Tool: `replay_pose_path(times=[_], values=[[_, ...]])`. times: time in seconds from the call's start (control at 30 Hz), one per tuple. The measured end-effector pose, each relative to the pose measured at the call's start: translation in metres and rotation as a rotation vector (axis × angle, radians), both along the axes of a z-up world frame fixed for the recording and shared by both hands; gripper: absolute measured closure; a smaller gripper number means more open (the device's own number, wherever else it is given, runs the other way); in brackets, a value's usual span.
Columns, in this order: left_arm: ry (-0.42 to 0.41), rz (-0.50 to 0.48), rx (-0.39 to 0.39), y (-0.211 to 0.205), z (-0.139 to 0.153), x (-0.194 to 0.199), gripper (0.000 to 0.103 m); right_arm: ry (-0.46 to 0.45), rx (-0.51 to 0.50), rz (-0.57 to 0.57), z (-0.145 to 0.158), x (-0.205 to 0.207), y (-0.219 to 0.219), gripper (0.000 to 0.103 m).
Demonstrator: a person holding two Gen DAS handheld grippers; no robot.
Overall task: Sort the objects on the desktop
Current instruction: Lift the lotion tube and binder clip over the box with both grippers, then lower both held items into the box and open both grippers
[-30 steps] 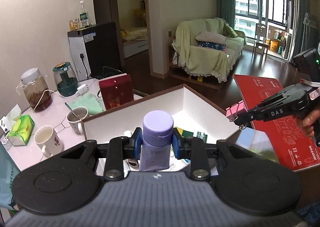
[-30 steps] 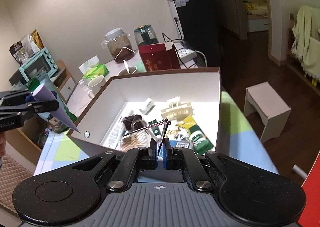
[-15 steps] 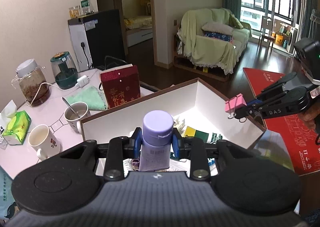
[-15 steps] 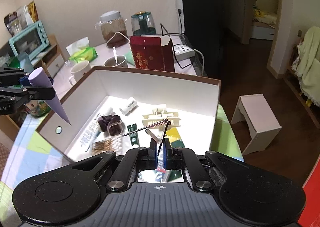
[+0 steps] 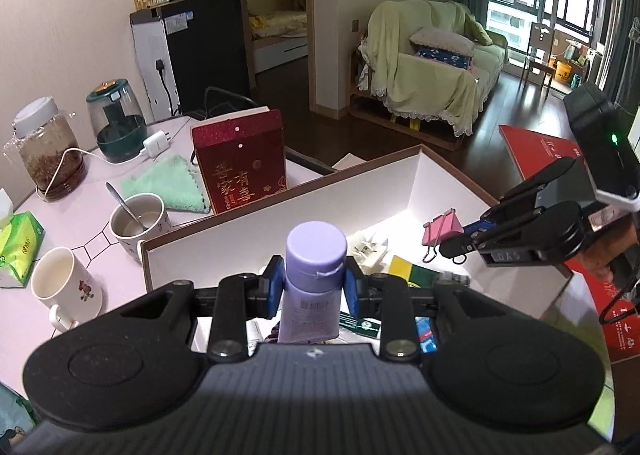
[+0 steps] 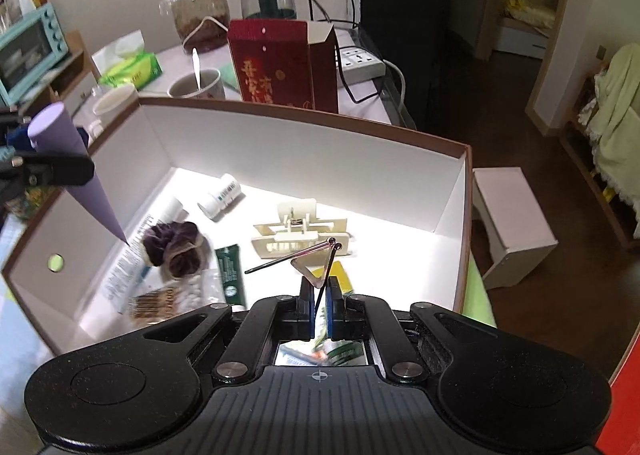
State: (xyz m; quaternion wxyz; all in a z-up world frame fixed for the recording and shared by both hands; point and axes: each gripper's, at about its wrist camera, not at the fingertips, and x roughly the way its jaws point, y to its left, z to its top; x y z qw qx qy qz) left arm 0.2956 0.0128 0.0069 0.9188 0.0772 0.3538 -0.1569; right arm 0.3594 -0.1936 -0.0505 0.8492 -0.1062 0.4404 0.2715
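A large open box point(image 6: 304, 143) with white walls and a brown rim stands at the near edge of the tabletop point(image 5: 92, 191), and both tools hang over it. Behind its far wall stand a red gift box point(image 6: 276, 63), two mugs, one with a spoon point(image 5: 138, 217) and one plain point(image 5: 66, 287), a green cloth point(image 5: 168, 183), a jar point(image 5: 46, 155) and a pack of tissues point(image 5: 20, 243) toward the tabletop's left edge. Inside the box, near its middle, lies a cream plastic clip point(image 6: 302, 231); toward its left wall lie a dark hair tie point(image 6: 176, 247), a small white bottle point(image 6: 220, 195) and a green tube point(image 6: 230, 275). The left gripper point(image 5: 314, 285) is clamped on a purple tube point(image 5: 314, 279), cap up, held above the box's near left corner; from the right wrist view the tube's flat tail points down into the box. The right gripper point(image 6: 319, 309) is closed on a pink binder clip point(image 5: 442, 233), gripped by its wire handles, and holds it in the air over the right part of the box, clear of the walls and of the things on the floor of the box.
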Motion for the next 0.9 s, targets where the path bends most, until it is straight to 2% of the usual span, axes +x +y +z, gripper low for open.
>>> replay_pose_path(times=[0.43, 0.9], values=[[0.046, 0.013, -0.019, 0.01, -0.021, 0.025, 0.077, -0.072, -0.153, 0.05, -0.023, 0.025, 0.018, 0.099], [0.074, 0.031, -0.043, 0.016, -0.027, 0.037, 0.077, -0.038, -0.074, 0.039, -0.015, 0.025, 0.006, 0.099]])
